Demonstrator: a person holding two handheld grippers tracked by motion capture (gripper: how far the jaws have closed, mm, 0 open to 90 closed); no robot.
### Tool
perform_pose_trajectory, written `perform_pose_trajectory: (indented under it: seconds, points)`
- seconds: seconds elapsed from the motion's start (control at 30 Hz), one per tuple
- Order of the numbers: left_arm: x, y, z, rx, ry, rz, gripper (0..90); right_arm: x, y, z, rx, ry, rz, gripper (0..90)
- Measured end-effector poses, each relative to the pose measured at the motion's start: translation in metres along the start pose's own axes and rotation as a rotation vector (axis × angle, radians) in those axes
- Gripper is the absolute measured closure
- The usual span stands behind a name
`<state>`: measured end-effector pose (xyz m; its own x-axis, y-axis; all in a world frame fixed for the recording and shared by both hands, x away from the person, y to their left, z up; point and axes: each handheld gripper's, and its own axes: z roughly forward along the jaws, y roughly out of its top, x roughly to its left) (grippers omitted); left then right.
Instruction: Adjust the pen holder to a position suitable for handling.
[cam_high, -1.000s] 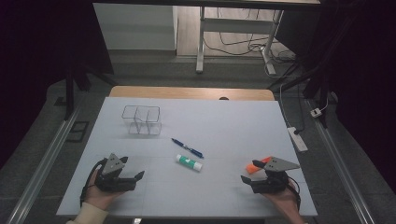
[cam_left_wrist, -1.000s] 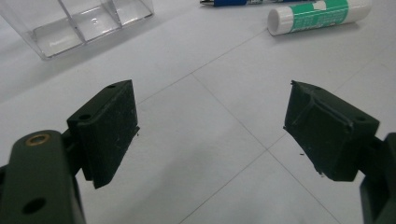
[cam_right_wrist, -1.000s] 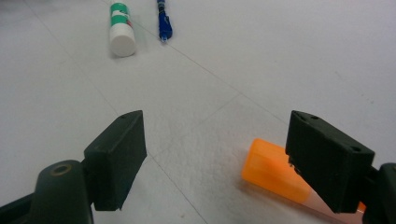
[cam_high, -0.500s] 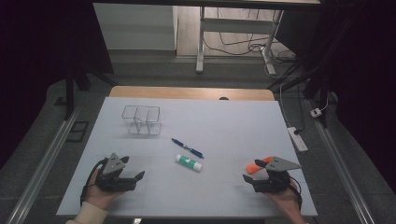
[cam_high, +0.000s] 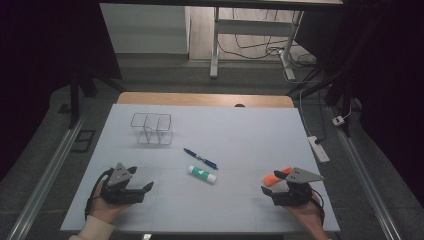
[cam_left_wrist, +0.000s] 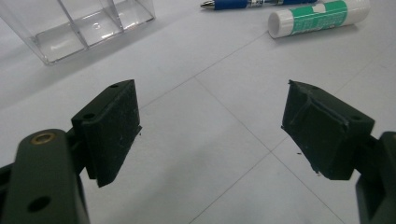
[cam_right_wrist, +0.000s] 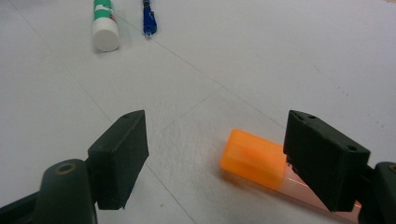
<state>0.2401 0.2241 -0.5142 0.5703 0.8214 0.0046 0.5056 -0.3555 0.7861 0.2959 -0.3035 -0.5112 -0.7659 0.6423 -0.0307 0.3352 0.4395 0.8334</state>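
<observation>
Resting low on the table (cam_high: 240, 125), lower left of the high view: left gripper (cam_high: 141, 190), jaws spread wide, pinching nothing. Sitting at lower right: right gripper (cam_high: 268, 192), jaws likewise spread, closing on nothing — orange marker (cam_high: 274, 177) lying just beside it, cap end poking out past the right-hand jaw in the right gripper view (cam_right_wrist: 254, 158), not between the jaws.

Judging progress: looking like the very start of a tidying job. Lying loose mid-frame: glue stick (cam_high: 203, 174) and blue pen (cam_high: 200, 158), near each other but apart. Standing empty at upper left of centre: clear organizer (cam_high: 151, 128), both compartments bare as far as visible. Nothing lifted, nothing placed — all three items apparently waiting to be picked up and dropped in.

Reading labels: green-and-white band on the glue stick (cam_left_wrist: 317, 16) carrying small print, too blurred to make out. Showing no legible brand on pen (cam_left_wrist: 243, 3) or marker.
</observation>
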Motion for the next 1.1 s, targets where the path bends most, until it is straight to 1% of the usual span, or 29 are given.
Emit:
perform_pose_trajectory:
  seconds: [0.2,0.23,0.37,0.43,0.57,0.7,0.73,0.8,0.87,0.9,0.93,0.97,1.03,1.1]
  points:
    - [0.004,0.003,0.000,0.000,0.004,-0.003,19.6,0.000,0.000,-0.001,-0.008,-0.001,0.002,21.7]
    - [0.006,0.005,0.000,-0.001,0.009,-0.005,19.6,0.000,0.000,-0.001,-0.007,0.000,0.001,21.7]
    - [0.011,0.010,0.001,-0.005,0.015,-0.013,19.8,-0.001,0.000,-0.001,-0.004,-0.002,0.002,21.7]
    - [0.013,0.013,0.002,-0.003,0.019,-0.015,19.8,-0.001,0.000,-0.001,-0.015,-0.006,0.008,21.7]
    - [0.019,0.022,0.006,0.001,0.029,-0.012,20.1,-0.001,0.000,-0.002,-0.015,-0.010,0.010,21.7]
    - [0.023,0.026,0.010,0.007,0.033,-0.012,20.5,-0.001,0.000,-0.002,-0.015,-0.006,0.010,21.7]
    - [0.027,0.029,0.014,0.016,0.044,-0.005,20.8,-0.001,0.000,-0.001,-0.012,-0.005,0.009,21.7]
    - [0.030,0.030,0.015,0.020,0.044,-0.004,20.8,-0.001,0.000,-0.001,-0.010,-0.006,0.008,21.7]
    - [0.034,0.032,0.017,0.018,0.046,-0.011,21.1,-0.001,0.000,-0.001,0.002,-0.008,0.006,21.7]
    - [0.037,0.033,0.018,0.017,0.045,-0.014,21.2,0.000,0.000,0.000,-0.001,-0.010,0.005,21.7]
    - [0.043,0.035,0.019,0.019,0.050,-0.019,21.3,0.000,0.000,0.000,0.003,-0.016,0.004,21.7]
    - [0.043,0.035,0.019,0.019,0.050,-0.019,21.5,0.000,0.000,0.000,0.007,-0.014,0.003,21.7]
    - [0.048,0.037,0.020,0.021,0.054,-0.029,21.5,0.000,0.000,0.000,0.006,-0.011,0.002,21.7]
    - [0.054,0.037,0.021,0.019,0.056,-0.040,22.6,0.000,0.000,0.000,0.010,-0.021,0.003,21.7]
